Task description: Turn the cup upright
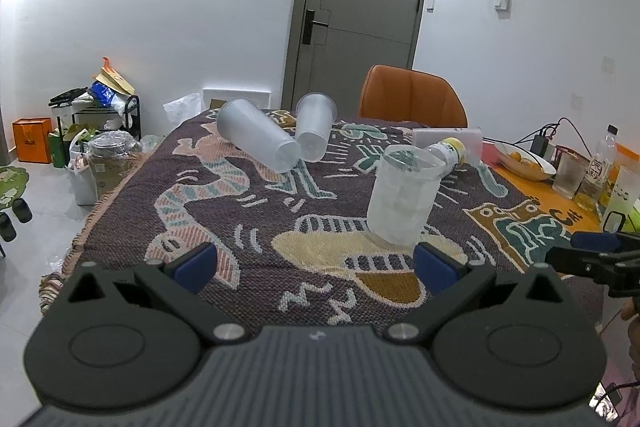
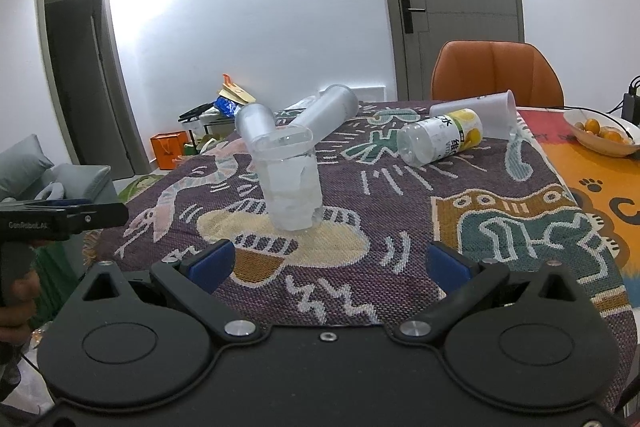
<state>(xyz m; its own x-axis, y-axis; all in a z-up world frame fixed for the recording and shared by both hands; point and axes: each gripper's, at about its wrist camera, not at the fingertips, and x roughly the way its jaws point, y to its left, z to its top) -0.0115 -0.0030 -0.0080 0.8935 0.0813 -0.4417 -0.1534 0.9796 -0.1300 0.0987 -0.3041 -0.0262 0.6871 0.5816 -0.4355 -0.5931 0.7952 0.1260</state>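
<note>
Left tool and right tool both gape wide, holding nothing.

Purple patterned blanket, clear frosted cup, orange chair, blue-padded fingers

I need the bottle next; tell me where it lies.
The bottle lies on its side at the blanket's far right, behind the upright cup, against a tipped cup.
</note>
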